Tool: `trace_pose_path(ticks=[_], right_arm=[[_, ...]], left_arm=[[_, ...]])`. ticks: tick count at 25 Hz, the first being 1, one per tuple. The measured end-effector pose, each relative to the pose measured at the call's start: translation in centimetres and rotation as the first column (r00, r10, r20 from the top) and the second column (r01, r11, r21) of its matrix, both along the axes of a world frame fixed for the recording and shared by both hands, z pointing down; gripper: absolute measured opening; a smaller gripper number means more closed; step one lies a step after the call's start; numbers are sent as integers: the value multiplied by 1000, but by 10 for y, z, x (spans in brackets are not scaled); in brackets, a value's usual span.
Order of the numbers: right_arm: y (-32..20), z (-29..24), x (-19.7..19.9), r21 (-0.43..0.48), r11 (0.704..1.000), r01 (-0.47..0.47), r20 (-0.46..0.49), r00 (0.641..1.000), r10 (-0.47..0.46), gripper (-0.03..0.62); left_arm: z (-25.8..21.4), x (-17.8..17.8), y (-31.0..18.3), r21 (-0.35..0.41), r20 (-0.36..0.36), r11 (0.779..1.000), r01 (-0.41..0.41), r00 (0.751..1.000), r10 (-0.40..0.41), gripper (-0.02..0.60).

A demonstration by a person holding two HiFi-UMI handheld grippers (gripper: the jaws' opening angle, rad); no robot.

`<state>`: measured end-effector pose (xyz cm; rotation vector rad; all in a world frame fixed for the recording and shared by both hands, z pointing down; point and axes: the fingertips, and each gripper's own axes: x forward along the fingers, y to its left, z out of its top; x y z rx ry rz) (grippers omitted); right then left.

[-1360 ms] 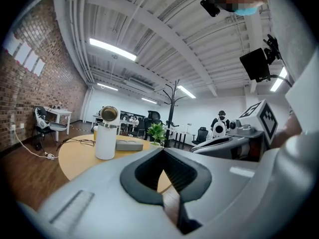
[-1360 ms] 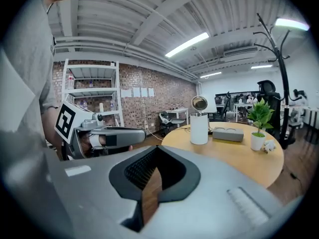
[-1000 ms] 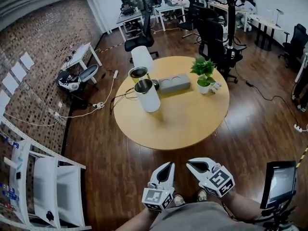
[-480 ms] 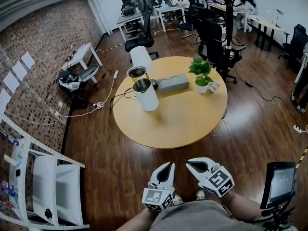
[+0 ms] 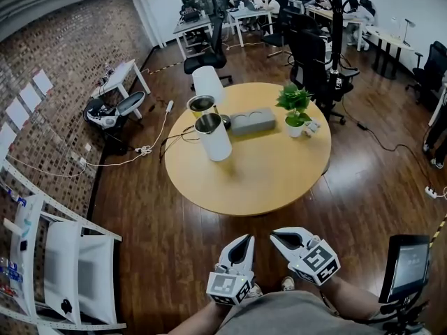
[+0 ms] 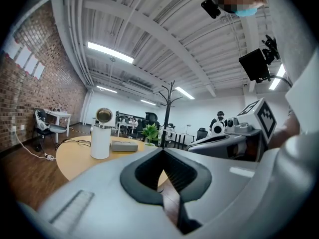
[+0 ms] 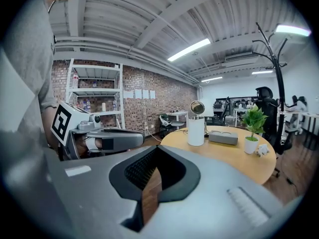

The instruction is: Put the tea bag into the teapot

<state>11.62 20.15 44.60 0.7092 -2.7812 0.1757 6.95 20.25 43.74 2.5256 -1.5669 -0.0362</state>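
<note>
Round wooden table (image 5: 265, 176), white teapot (image 5: 216, 142), grey box (image 5: 253, 121) and potted plant (image 5: 295, 110) standing on it

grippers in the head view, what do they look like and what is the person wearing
Both the left gripper and right gripper have pale grey, smooth wedge-shaped shells tapering to a point, with black inner linings and ribbed pads. Each carries a white cube with black square markers. The person wears a grey shirt.

No text, label, brand or number was readable. Cubes on the left gripper (image 5: 245, 238) and right gripper (image 5: 274, 236) carried only square black-and-white marker patterns, no letters. Papers (image 5: 31, 98) on the wall and the monitor (image 5: 406, 265) were too small to read.
</note>
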Motion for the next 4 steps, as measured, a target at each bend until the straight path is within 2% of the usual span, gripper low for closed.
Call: trace_pose_path(ticks=[4], right_arm=[[-1, -2, 3, -2, 1000, -2, -2, 1000, 2, 5]], left_arm=[[2, 2, 0, 2, -2, 1000, -5, 1000, 5, 3]])
